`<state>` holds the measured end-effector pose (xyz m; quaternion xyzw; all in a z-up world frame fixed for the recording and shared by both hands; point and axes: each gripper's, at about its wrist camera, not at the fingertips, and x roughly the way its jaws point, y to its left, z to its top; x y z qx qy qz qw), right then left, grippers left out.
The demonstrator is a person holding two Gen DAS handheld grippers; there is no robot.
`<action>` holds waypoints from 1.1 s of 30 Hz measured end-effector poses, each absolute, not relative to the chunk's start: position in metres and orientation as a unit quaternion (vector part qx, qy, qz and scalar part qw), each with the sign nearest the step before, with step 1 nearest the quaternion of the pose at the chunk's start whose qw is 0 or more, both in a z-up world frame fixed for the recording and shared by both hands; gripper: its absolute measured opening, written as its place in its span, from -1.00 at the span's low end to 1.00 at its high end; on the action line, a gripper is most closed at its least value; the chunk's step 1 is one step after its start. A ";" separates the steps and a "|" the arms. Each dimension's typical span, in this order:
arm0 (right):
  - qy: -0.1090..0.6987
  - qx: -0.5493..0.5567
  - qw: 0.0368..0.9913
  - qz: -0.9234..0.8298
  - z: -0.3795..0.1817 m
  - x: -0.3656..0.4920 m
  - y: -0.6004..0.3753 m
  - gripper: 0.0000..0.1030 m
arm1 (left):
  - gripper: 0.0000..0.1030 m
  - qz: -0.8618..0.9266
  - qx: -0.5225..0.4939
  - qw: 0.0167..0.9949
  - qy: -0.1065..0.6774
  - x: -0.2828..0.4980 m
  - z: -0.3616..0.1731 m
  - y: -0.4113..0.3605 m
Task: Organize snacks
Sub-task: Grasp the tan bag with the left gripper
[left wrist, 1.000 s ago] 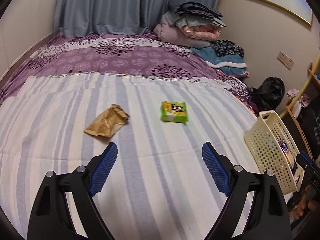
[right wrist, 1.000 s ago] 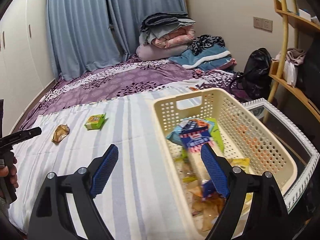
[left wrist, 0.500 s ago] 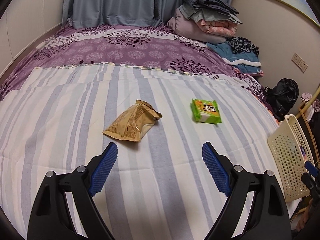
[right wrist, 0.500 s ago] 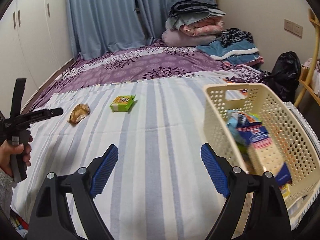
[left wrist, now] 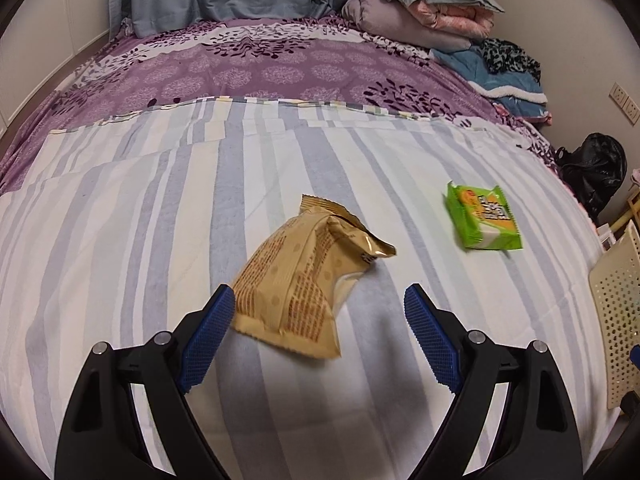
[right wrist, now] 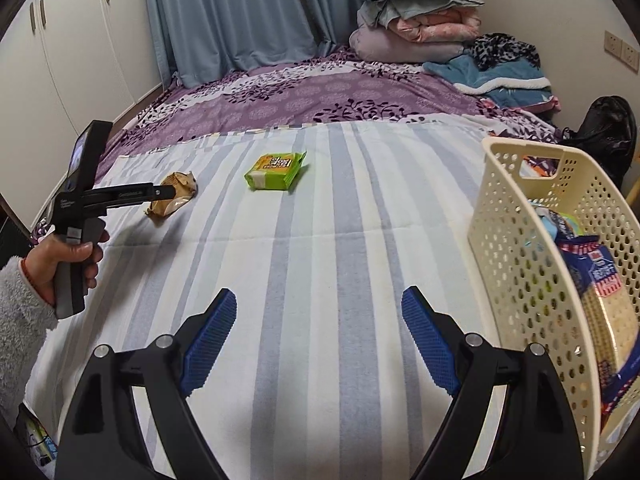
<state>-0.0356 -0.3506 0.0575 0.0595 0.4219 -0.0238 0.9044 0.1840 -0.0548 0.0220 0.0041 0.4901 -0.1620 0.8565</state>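
- left gripper (left wrist: 318, 306) has its jaws spread wide, nothing pinched, angled down over the striped sheet (left wrist: 120, 240)
- the tan snack bag (left wrist: 304, 280) lies flat on the sheet just ahead of the fingertips, its near end sitting between them and crowding the left-side blue pad (left wrist: 208, 332); can't tell if it actually touches
- green snack pack (left wrist: 482, 216) is further out, past the right-side finger and off to that side, well apart from the tan bag
- right gripper (right wrist: 318, 304) is also wide open and empty, only bare sheet between its fingers
- cream basket (right wrist: 516, 248) sits just off its right-side finger, with a blue cracker pack (right wrist: 600, 288) and other snacks inside
- a hand (right wrist: 60, 256) in a fuzzy grey sleeve holds the left gripper's handle
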 end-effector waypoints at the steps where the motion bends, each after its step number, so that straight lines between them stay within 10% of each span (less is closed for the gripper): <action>1: 0.424 0.059 0.903 -0.023 0.056 -0.033 -0.349 0.64 | 0.70 -0.163 0.006 0.855 0.493 0.188 0.019 -0.056; 18: 0.448 0.065 0.891 -0.012 0.033 -0.001 -0.338 0.64 | 0.75 -0.178 0.012 0.844 0.506 0.228 -0.004 -0.070; 25: 0.454 0.075 0.888 -0.010 0.025 0.013 -0.337 0.63 | 0.19 -0.169 0.014 0.855 0.491 0.226 -0.001 -0.062; 33: 0.452 0.083 0.888 -0.007 0.018 0.051 -0.333 0.64 | 0.15 -0.164 -0.024 0.866 0.472 0.211 0.013 -0.041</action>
